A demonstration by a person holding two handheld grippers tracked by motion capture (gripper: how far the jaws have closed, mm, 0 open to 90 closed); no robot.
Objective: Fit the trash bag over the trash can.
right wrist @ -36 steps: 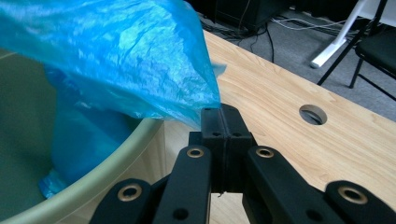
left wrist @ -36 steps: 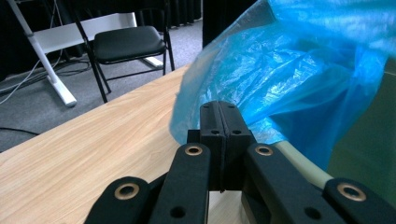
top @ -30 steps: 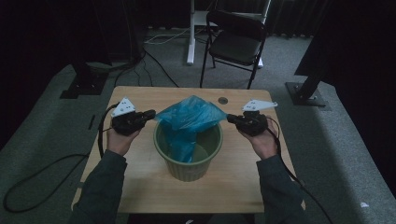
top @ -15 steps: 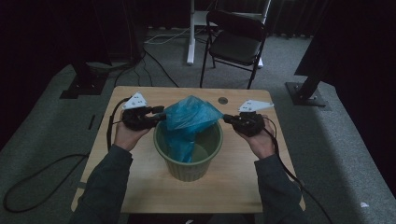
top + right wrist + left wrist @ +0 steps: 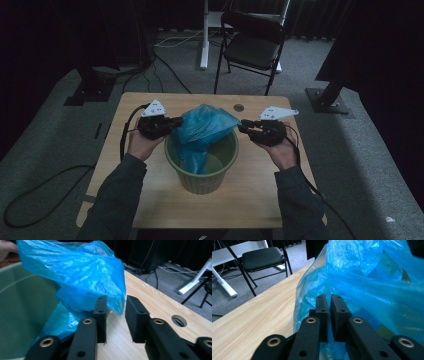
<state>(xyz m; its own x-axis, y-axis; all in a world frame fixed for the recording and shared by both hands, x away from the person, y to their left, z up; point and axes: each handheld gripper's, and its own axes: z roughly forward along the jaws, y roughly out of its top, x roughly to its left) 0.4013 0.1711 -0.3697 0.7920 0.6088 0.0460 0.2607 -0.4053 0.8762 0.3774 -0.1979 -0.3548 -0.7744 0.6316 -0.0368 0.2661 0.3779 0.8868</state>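
A blue plastic bag hangs half in a green round bin at the middle of the wooden table. My left gripper is at the bag's left edge. Its jaws have just been closing and now pinch the blue film, as the left gripper view shows. My right gripper stands by the bin's right rim. Its jaws have just been opening. In the right gripper view they stand apart, with the bag's loose corner hanging just beyond them, untouched, beside the bin.
A round hole lies in the table's far side, near the right gripper. A black folding chair and a white desk leg stand on the carpet beyond the table. Cables trail from both grippers.
My left gripper has moved right, in to the bag's left edge, and closed on it. The right gripper's jaws have parted and the bag's right corner has slipped free.
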